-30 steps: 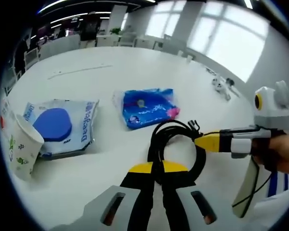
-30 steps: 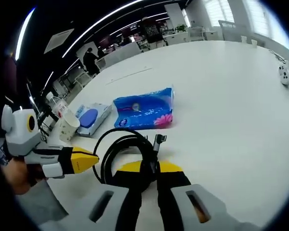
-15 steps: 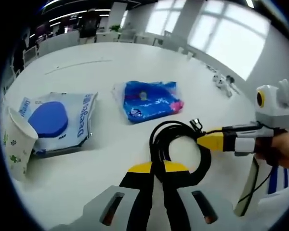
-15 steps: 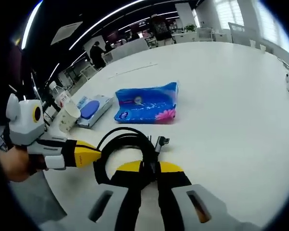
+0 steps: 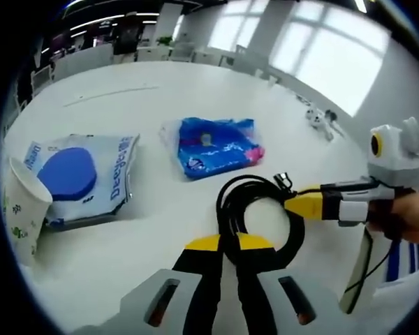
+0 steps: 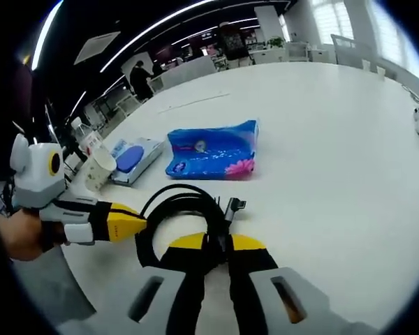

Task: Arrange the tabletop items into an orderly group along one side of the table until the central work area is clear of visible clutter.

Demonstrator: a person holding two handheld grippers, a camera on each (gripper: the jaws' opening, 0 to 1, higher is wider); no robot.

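My left gripper view sits low over the table, facing along its jaws twd the windows, close on the cable w/ the right gripper entering from the right. My right gripper view is also low and close, facing across the table twd the dark office side, left gripper entering from the left. Both share the cable, blue pack, wipes and cup.

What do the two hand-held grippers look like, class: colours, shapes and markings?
Each hand-held gripper, left and right, has two black jaws capped with yellow, rising from a grey base with slotted openings. Seen side on, the body is white and grey with a yellow tip; thin black cable hangs below the right one.
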